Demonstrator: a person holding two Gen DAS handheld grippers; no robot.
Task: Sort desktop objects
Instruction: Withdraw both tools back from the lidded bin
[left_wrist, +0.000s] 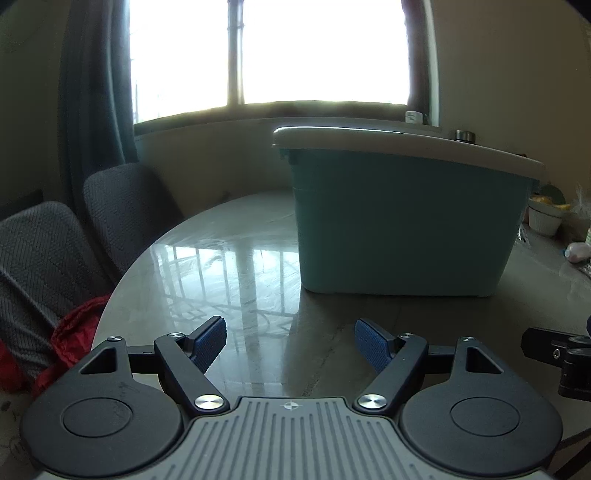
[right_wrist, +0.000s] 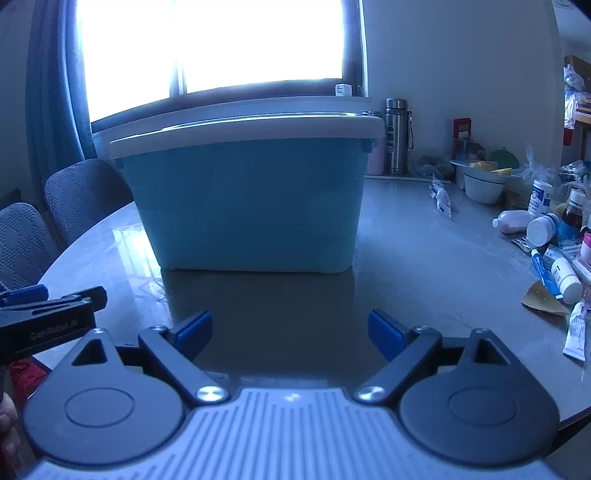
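Observation:
A teal storage box (left_wrist: 406, 229) with a pale lid (left_wrist: 406, 147) stands shut on the round table, straight ahead of both grippers. In the right wrist view the same box (right_wrist: 247, 206) fills the middle. My left gripper (left_wrist: 290, 341) is open above the bare tabletop, nothing between its blue pads. My right gripper (right_wrist: 290, 332) is open too, short of the box, holding nothing. Loose items lie at the right: a pink bottle (right_wrist: 511, 221), a white pill bottle (right_wrist: 543, 229), a blue tube (right_wrist: 543, 271), another white bottle (right_wrist: 567, 277) and a white tube (right_wrist: 576, 332).
Two grey chairs (left_wrist: 74, 236) stand at the table's left edge, with red cloth (left_wrist: 74, 332) below. A steel flask (right_wrist: 397, 134) and a white bowl (right_wrist: 484, 186) sit behind the box at the right. The left gripper's side (right_wrist: 48, 314) shows at the right view's left edge.

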